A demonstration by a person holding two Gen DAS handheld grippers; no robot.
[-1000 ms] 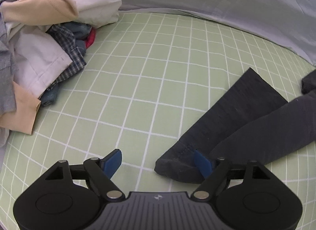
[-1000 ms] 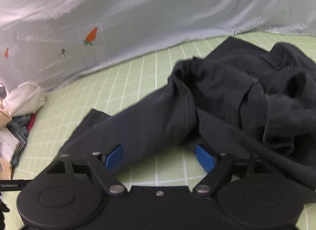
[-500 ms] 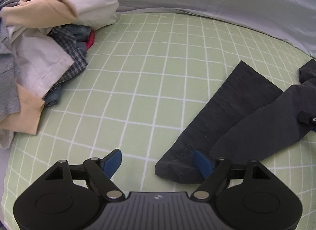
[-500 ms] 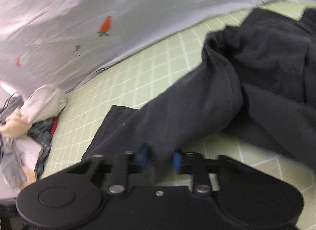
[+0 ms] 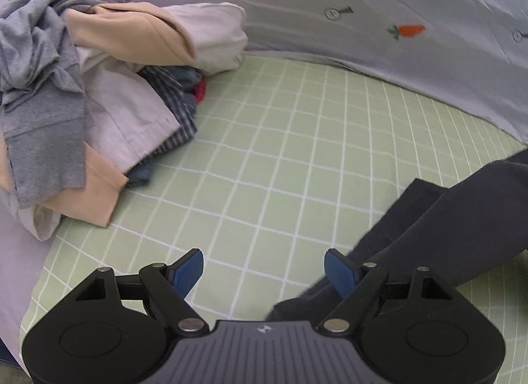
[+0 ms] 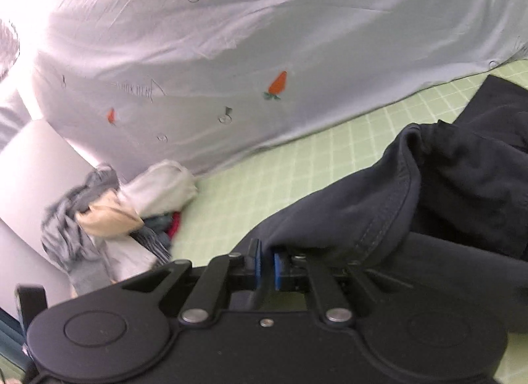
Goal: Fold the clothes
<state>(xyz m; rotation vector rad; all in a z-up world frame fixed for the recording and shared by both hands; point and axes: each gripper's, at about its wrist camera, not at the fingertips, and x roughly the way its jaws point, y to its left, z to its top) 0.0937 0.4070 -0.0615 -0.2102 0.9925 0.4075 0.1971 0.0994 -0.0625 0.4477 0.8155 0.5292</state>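
a: right, the right gripper (image 6: 266,266) has its fingers pinched on the dark trousers (image 6: 379,219) on the bed (image 5: 280,159).
b: left gripper (image 5: 264,268) fingers gape, empty. that thin pinch could slip.

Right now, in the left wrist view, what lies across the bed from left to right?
Clothes pile → bare green checked sheet → dark trousers. In front, the open left gripper spans the sheet, its right finger over the trouser hem.
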